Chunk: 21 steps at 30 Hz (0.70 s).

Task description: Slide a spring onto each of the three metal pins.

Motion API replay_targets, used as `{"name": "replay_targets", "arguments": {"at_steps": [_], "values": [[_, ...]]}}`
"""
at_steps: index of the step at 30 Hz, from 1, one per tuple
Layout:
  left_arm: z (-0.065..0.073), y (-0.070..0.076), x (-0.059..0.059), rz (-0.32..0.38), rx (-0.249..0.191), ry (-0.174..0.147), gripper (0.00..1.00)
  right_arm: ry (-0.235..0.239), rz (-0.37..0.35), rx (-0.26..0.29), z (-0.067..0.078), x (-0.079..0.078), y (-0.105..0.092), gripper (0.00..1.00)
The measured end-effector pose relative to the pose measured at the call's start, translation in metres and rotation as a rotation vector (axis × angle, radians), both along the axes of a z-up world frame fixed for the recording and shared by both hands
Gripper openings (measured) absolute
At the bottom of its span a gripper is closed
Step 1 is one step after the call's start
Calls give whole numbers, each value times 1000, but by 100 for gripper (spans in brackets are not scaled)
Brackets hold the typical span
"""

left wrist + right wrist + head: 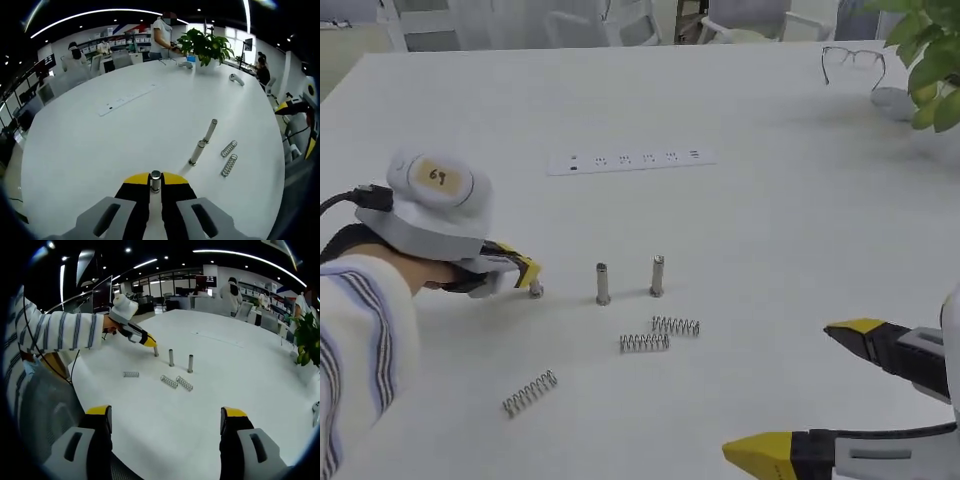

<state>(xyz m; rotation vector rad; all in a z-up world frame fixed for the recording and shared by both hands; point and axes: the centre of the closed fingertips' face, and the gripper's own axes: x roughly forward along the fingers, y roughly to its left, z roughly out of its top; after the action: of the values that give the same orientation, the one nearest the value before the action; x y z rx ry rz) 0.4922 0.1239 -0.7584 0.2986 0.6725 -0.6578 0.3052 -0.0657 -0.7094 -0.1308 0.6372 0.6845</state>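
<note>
Yellow-tipped left tongs (155, 185) clamp one pin (156, 176) — right tongs (165, 415) gape.

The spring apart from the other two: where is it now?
Head view, lower left: the lone spring lies on the table, nearer the person than the left gripper, left of the other two springs.

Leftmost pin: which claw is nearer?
Left. The left claw is shut on the leftmost pin; the right claw hangs open well away, beyond the springs.

pins (603, 284) in a row, springs (645, 342) before them
</note>
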Motion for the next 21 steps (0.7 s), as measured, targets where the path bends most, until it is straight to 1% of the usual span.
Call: {"name": "replay_targets", "arguments": {"at_steps": [2, 4, 6, 8, 9, 13, 17, 19, 21], "values": [[0, -2, -1, 8, -9, 4, 0, -1, -1, 1, 0, 0, 0, 88], [1, -2, -2, 35, -22, 18, 0, 2, -1, -1, -1, -1, -1, 87], [2, -4, -2, 35, -28, 9, 0, -4, -5, 0, -1, -1, -2, 88], [2, -5, -4, 33, -27, 9, 0, -4, -11, 7, -1, -1, -2, 88], [2, -6, -5, 39, -30, 15, 0, -5, -12, 9, -1, -1, -2, 88], [2, -8, -7, 32, -30, 9, 0, -6, -14, 11, -1, -1, -3, 88], [2, -8, -10, 43, -44, 29, 0, -10, -13, 15, -1, -1, -2, 87], [2, -8, -11, 46, -43, 29, 0, -9, -13, 14, -1, -2, -2, 87], [2, -8, -12, 47, -38, 22, 0, -10, -12, 17, -1, -2, -2, 87]]}}
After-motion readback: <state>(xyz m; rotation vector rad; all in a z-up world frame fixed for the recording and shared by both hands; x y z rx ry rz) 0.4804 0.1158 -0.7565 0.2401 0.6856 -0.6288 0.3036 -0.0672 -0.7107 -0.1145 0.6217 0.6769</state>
